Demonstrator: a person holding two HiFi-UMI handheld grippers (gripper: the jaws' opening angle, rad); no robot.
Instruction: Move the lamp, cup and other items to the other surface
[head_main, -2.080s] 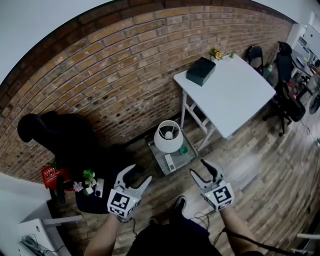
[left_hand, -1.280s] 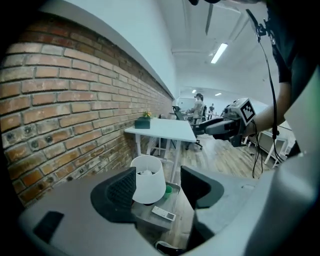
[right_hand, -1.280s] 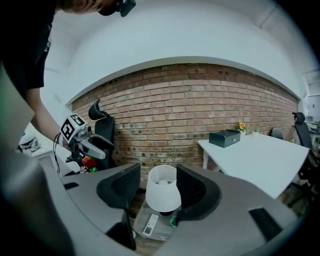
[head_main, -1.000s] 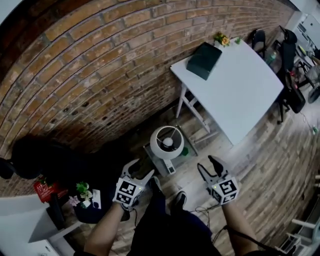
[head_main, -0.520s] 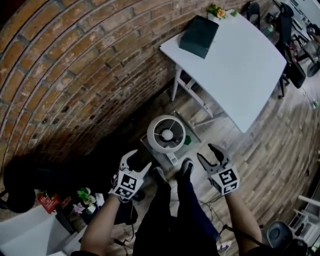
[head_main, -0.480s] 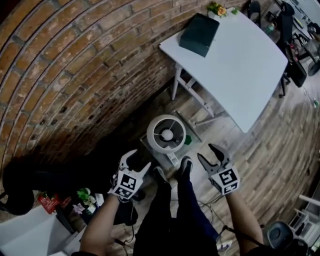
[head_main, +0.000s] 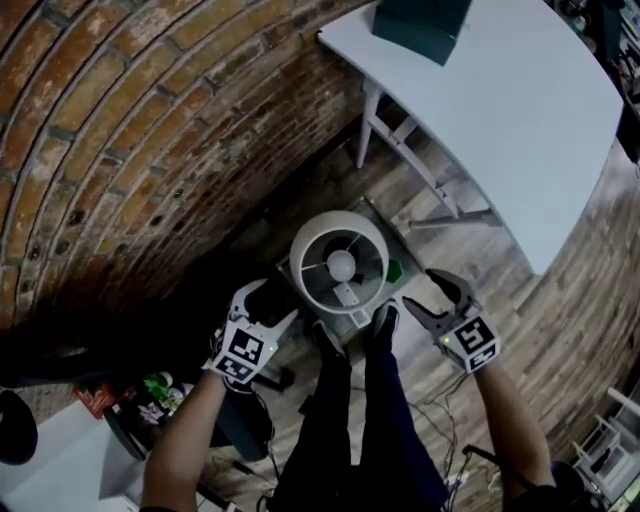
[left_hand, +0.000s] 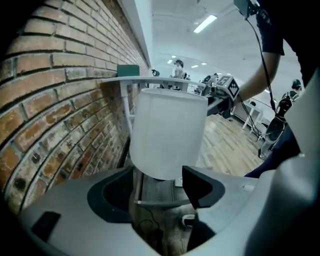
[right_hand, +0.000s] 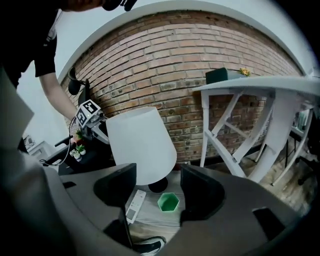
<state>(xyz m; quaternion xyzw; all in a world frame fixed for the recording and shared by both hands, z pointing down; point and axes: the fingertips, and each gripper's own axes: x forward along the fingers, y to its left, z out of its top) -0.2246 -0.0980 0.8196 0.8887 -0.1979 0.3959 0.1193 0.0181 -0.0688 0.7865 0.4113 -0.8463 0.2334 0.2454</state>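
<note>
- Head view, left: left gripper (head_main: 268, 306), jaws spread wide and just been opening, nothing between them, near the lamp's left side.
- Centre: lamp (head_main: 340, 262), remote (head_main: 358, 318) and green cup (head_main: 393, 270), all on the low desk (right_hand: 150, 212); none moved yet.
- Right: right gripper (head_main: 431, 298), jaws well apart, just been opening, empty, near the cup.
- Far right: white desk (head_main: 520, 120), likely destination, shows only a dark box (head_main: 420, 20); every transfer remains.

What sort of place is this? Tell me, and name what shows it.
Probably an open-plan office or workshop: a bare brick wall, a white table on a wood-plank floor, and ceiling strip lights over the room beyond.
</note>
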